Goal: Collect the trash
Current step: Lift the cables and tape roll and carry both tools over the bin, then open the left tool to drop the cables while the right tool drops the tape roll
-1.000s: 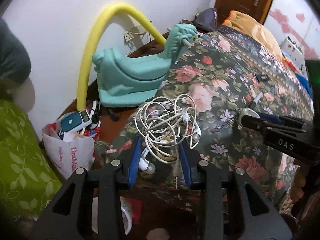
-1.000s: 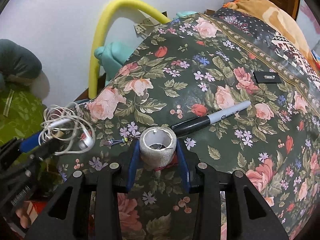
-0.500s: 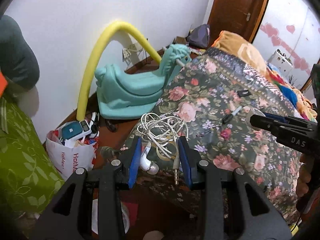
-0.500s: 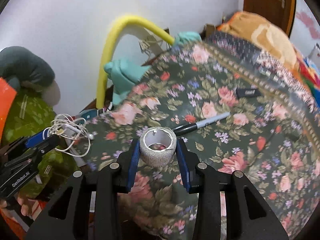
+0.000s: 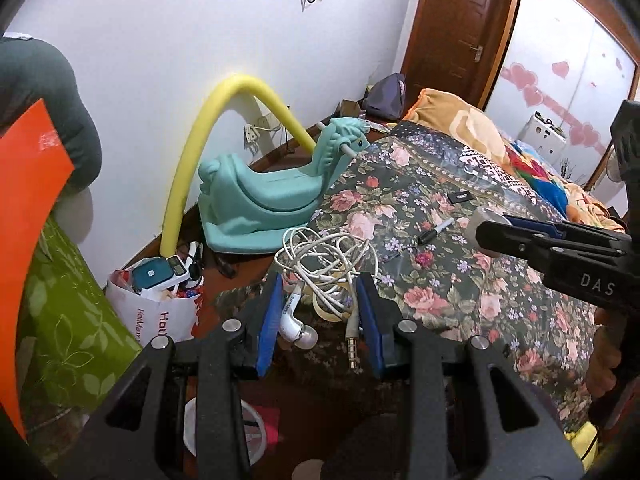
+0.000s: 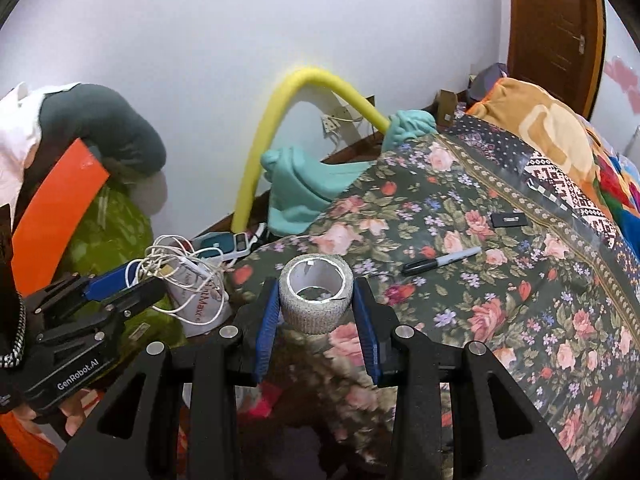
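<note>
- Left wrist view: the left tongs [image 5: 318, 322] were clamped on a tangle of white earphone cable [image 5: 322, 270], an earbud and the plug dangling between the blue pads. The load hung over the edge of the bed [image 5: 460, 280], with the white trash bag [image 5: 154, 316] on the floor below and to the left. To do this carry well, I judged the bundle should go right over the bag's mouth before release, since loose loops could snag.
- Right wrist view: the right tongs [image 6: 316, 314] gripped a grey tape roll [image 6: 316, 294] by its sides, above the bed's corner. A black marker [image 6: 440, 260] and a small dark card [image 6: 509, 220] lay on the floral bedspread. A teal rocking toy [image 6: 304, 184] and a yellow foam tube [image 6: 260, 152] stood by the white wall.
</note>
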Demonstrator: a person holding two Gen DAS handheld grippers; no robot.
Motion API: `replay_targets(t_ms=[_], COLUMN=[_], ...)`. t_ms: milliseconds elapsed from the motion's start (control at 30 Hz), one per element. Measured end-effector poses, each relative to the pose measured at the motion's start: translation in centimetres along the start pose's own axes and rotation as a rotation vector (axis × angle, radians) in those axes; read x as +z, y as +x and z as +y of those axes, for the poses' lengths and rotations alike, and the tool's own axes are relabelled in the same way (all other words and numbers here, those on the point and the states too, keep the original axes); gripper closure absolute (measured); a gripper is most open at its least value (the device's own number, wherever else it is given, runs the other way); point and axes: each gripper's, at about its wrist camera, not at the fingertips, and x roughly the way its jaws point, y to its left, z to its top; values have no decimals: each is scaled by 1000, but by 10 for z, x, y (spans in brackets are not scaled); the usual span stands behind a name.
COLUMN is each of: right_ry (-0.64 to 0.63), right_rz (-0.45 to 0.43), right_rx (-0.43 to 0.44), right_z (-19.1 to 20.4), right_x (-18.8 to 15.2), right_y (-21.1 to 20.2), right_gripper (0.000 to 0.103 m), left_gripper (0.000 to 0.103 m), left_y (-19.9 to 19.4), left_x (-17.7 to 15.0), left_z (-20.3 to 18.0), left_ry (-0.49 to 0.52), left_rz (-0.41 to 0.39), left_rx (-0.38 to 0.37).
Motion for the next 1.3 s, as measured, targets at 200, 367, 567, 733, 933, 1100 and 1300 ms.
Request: replay_targets(t_ms=[200,367,567,733,933,1100,1300], right_ry=[-9,-36,-76,-127,-200,-252,-282], right_rz=[12,39,85,147,227,309,424], right_rx=[28,58,109,166,229,271,296], right_z=[13,34,63,97,140,172,200], right_x=[-8,-15,-27,-41,-59,-77,-95], right_y=[1,7,24,45,73,99,135], right_gripper=[69,69,69,69,69,69,69], left_gripper=[66,66,66,66,66,66,66], left_y=[-10,-18,-20,-21,-19,-16,-1], left_x=[-11,-29,-60,-89,-130,-161,-194], left_z=[7,19,45,68,98,120,145], left_ry=[-8,-24,-65,-109,-171,-227,-310], left_rz=[-1,10,65,119,200,259,336], left_rx=[4,33,76,114,173,203,202])
